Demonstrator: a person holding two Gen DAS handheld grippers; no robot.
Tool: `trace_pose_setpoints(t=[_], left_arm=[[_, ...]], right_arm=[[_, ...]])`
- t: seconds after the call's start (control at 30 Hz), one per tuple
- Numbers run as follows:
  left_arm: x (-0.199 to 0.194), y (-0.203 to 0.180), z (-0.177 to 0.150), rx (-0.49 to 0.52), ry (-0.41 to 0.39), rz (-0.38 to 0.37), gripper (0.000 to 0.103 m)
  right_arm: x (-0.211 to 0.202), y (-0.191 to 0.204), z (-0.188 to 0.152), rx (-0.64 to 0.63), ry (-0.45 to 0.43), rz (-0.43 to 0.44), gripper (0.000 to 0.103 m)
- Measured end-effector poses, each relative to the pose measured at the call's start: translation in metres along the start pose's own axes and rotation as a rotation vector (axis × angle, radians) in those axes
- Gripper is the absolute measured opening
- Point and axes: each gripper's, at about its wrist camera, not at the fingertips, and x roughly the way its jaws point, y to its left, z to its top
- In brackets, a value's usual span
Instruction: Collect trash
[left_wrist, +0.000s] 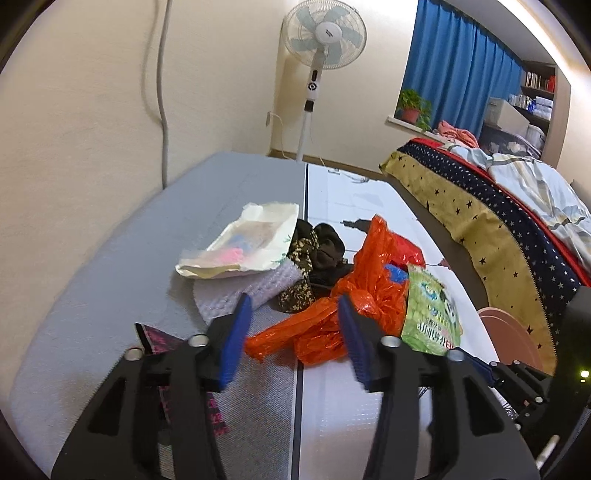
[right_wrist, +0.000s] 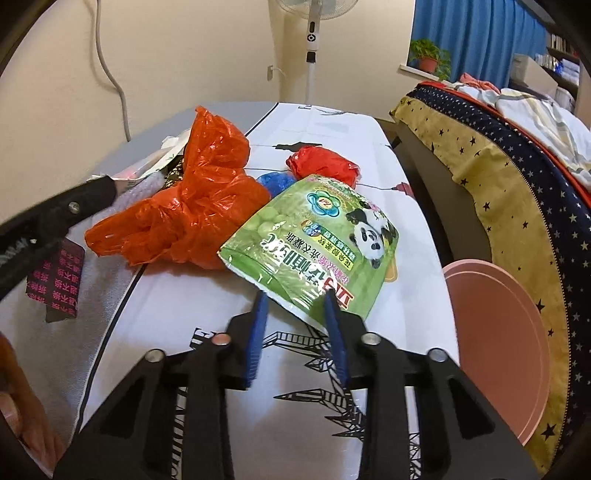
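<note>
Trash lies heaped just ahead of both grippers: the right gripper (right_wrist: 295, 301) pinches the green panda packet (right_wrist: 317, 236) by its near edge. Left gripper (left_wrist: 293, 306) gapes half-wide, nothing gripped, with the crumpled orange bag (left_wrist: 332, 314) lying just beyond its tips.

Left wrist view: camera behind left gripper (left_wrist: 295, 314), looking forward and down along blue fingers (left_wrist: 234, 339), low and close over table (left_wrist: 110, 280); far end takes in wall, fan (left_wrist: 325, 37), curtain (left_wrist: 458, 70), bed (left_wrist: 517, 206).

Right wrist view: camera behind right gripper (right_wrist: 295, 308), tilted down more steeply, close to green packet (right_wrist: 321, 240); pink bin (right_wrist: 498, 343) at right edge.

Shared: orange bag (left_wrist: 343, 306) (right_wrist: 192, 206), green packet (left_wrist: 430, 310), table, fan pole, curtain, bed. Right view shows left gripper entering from left edge.
</note>
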Motion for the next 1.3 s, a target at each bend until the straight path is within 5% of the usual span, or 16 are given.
trace_pose_setpoints(t=[0.17,0.4,0.43,0.53,0.57,0.67,0.73,0.8,1.07,1.17,1.3], left_arm=[[0.016,-0.005,-0.005,0.012,0.057,-0.034,0.060],[0.027,-0.005,-0.012,0.004,0.121,-0.044,0.059],[0.028,-0.005,-0.013,0.005,0.129,-0.045,0.057],[0.028,-0.006,-0.014,0.015,0.144,-0.042,0.029],[0.029,-0.006,-0.014,0.019,0.151,-0.043,0.017],[0.024,-0.006,-0.014,0.021,0.147,-0.042,0.005],[0.017,-0.003,-0.010,0.012,0.122,-0.022,0.005],[0.012,0.003,-0.007,-0.017,0.097,-0.016,0.005],[0.014,0.006,-0.005,-0.033,0.108,-0.018,0.005],[0.014,0.006,-0.006,-0.027,0.107,-0.021,0.005],[0.014,0.005,-0.006,-0.022,0.110,-0.020,0.005]], right_arm=[[-0.002,-0.004,0.000,-0.006,-0.014,0.001,0.003],[-0.009,-0.008,-0.001,0.007,-0.041,0.025,0.000],[-0.010,-0.009,-0.001,0.010,-0.048,0.027,0.000],[-0.014,-0.012,-0.001,0.027,-0.059,0.041,0.000],[-0.015,-0.013,0.000,0.035,-0.062,0.044,0.001],[-0.013,-0.015,0.002,0.044,-0.054,0.040,0.012],[-0.009,-0.014,0.002,0.041,-0.044,0.030,0.039],[-0.006,-0.010,0.003,0.028,-0.030,0.024,0.049],[0.012,0.005,0.006,-0.046,0.048,-0.050,0.049],[0.014,0.003,0.008,-0.045,0.053,-0.078,0.046],[0.015,0.003,0.008,-0.050,0.054,-0.086,0.018]])
